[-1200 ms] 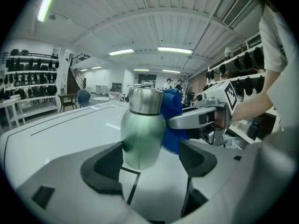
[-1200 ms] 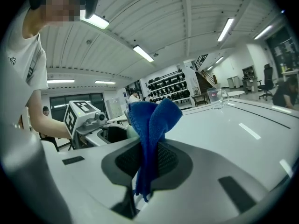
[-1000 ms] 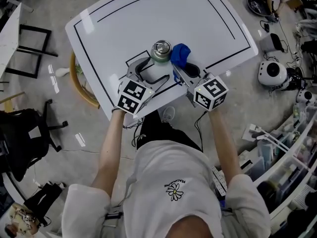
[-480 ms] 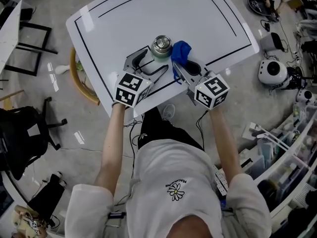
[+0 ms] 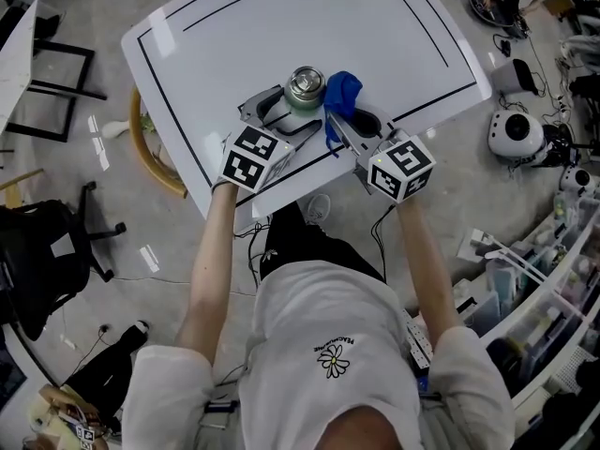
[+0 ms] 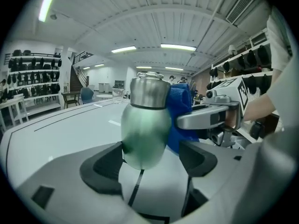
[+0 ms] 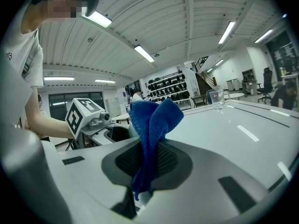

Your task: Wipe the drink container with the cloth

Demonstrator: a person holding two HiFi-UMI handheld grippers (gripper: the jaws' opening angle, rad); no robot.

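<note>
**Head view.** The drink container (image 5: 305,86), a green bottle with a steel cap, stands upright on the white table (image 5: 281,26) near its front edge. The left gripper (image 5: 292,118) reaches it from the person's side. The right gripper (image 5: 337,125) carries the blue cloth (image 5: 343,95), which lies against the bottle's right flank.

**Left gripper view.** The jaws stand spread with the bottle's base between them. The left pad (image 6: 105,164) touches or nearly touches it; the right pad is clear, with bare table showing in the gap.

**Right gripper view.** The jaws are pressed together on a fold of the cloth, whose free end rises ahead. The bottle is almost hidden behind it.

**Judgement.** The wiping step appears to be in hand, though the bottle is not firmly held. The next move calls for closing the left jaws on the body, then drawing the cloth along the wall without tipping the bottle.
</note>
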